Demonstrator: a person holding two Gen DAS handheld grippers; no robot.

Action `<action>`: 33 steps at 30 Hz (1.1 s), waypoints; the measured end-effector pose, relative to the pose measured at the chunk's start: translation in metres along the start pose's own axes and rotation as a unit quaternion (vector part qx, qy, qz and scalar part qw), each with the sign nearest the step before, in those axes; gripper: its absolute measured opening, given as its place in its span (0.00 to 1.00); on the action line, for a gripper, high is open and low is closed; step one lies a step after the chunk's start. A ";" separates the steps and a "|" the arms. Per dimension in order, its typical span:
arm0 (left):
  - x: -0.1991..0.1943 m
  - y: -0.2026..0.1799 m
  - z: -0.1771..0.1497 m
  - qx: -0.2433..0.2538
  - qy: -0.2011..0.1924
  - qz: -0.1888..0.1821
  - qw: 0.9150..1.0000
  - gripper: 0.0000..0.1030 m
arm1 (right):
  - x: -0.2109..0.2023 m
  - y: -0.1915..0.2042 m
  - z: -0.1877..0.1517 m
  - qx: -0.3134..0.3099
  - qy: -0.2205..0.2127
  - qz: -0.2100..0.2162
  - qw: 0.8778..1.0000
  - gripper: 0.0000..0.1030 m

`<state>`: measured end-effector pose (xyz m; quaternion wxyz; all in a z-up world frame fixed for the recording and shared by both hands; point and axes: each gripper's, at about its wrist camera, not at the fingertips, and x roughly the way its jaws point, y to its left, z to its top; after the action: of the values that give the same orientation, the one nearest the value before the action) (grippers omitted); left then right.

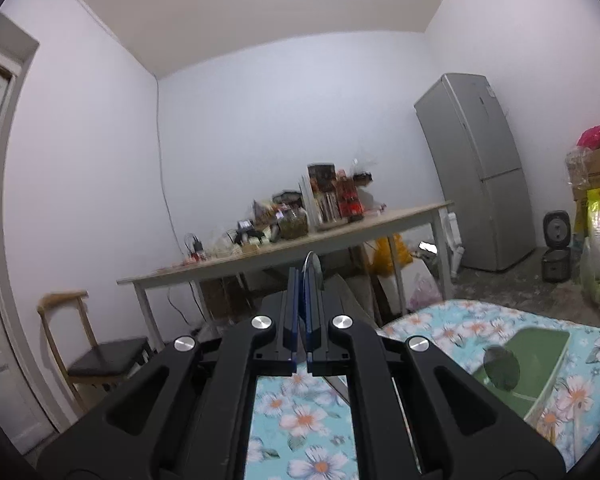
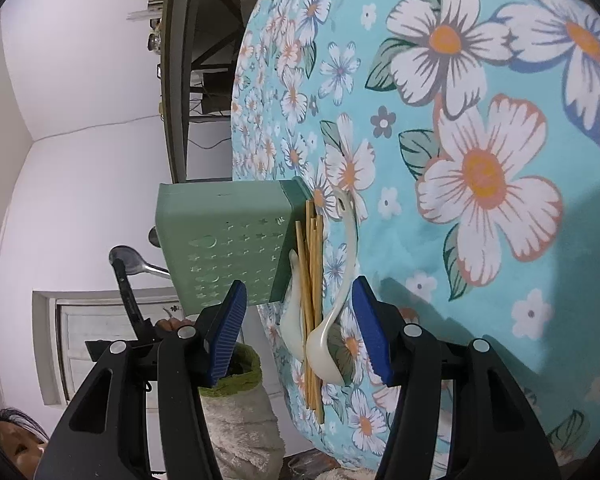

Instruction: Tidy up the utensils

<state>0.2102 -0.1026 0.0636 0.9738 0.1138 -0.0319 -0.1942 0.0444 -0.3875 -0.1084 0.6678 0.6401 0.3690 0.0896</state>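
Note:
My left gripper (image 1: 302,276) is shut on a metal spoon (image 1: 314,266), held edge-on above the floral tablecloth (image 1: 304,420). The spoon and gripper also show in the right wrist view (image 2: 134,260), over the green utensil holder (image 2: 228,248). The holder's open top appears in the left wrist view (image 1: 536,364) at the lower right. My right gripper (image 2: 300,332) is open, its blue pads either side of a white ceramic spoon (image 2: 332,328). Several wooden chopsticks (image 2: 314,304) and a second white spoon (image 2: 294,320) lie beside it against the holder.
A long table (image 1: 284,248) crowded with jars and boxes stands at the back wall. A grey fridge (image 1: 476,168) is at the right, a wooden chair (image 1: 92,352) at the left. A rice cooker (image 1: 556,256) and bags sit on the floor.

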 end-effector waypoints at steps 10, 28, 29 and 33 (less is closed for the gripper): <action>-0.023 0.028 -0.011 -0.072 0.067 -0.060 0.993 0.27 | 0.005 0.004 -0.003 -0.004 0.003 0.004 1.000 0.52; -0.075 0.050 -0.125 -0.282 0.382 -0.152 0.867 0.71 | 0.030 -0.005 -0.060 -0.011 0.055 -0.005 0.998 0.57; -0.074 0.049 -0.137 -0.288 0.400 -0.145 0.858 0.73 | 0.034 -0.005 -0.062 -0.017 0.053 -0.017 0.998 0.57; -0.074 0.049 -0.166 -0.310 0.434 -0.132 0.835 0.82 | 0.044 0.004 -0.068 -0.058 0.039 -0.054 0.996 0.57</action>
<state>0.1782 0.0044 -0.0876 0.8367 -0.1186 0.4717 -0.2516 0.0361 -0.3071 -0.1155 0.6929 0.5755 0.4228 0.0998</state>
